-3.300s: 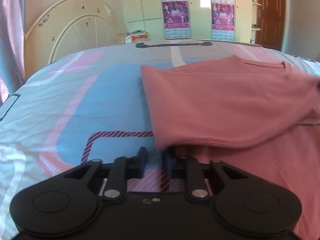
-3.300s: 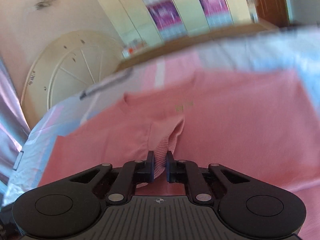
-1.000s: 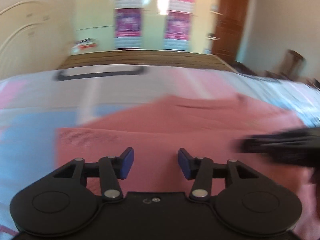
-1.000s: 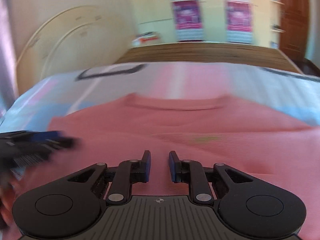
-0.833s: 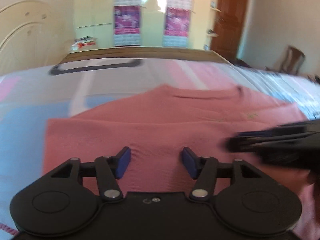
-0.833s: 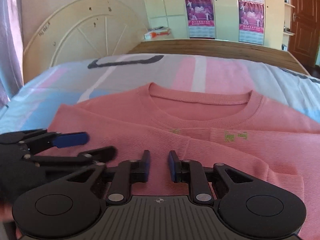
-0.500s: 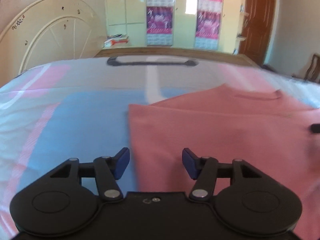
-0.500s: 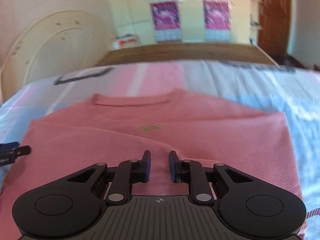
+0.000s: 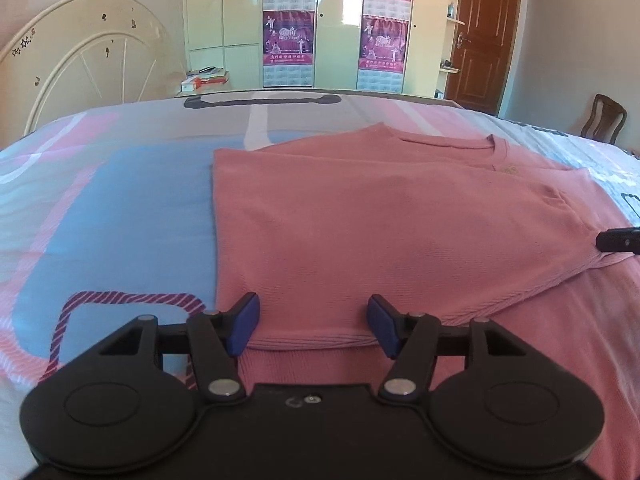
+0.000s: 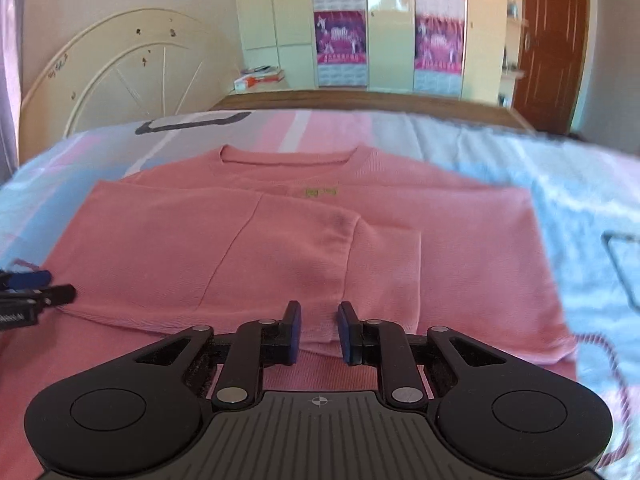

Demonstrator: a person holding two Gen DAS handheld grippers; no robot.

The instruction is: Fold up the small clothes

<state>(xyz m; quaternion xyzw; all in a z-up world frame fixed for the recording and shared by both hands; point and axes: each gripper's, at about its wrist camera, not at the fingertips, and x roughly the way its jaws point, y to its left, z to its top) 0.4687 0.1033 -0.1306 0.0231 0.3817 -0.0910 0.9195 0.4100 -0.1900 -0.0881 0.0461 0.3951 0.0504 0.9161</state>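
Note:
A pink knitted sweater [image 9: 400, 216] lies flat on the bed, collar to the far side, both sides folded in over the middle; it also shows in the right wrist view [image 10: 304, 240]. My left gripper [image 9: 312, 326] is open wide and empty, just above the near left hem of the folded side. My right gripper [image 10: 316, 332] is open with a narrower gap, empty, over the near hem by the folded sleeve cuff. The right gripper's tip [image 9: 618, 239] shows at the right edge of the left wrist view. The left gripper's fingers [image 10: 36, 286] show at the left edge of the right wrist view.
The bed sheet [image 9: 120, 200] has blue, pink and white patches. A cream headboard [image 9: 84, 76] stands at the far left. Wardrobe doors with posters [image 9: 336, 24], a brown door [image 9: 484, 36] and a chair [image 9: 604, 120] lie beyond the bed.
Both grippers let go of the folded sweater parts and drew back toward the near hem. The left gripper swung left and opened wide; the right one shifted right and stays slightly open.

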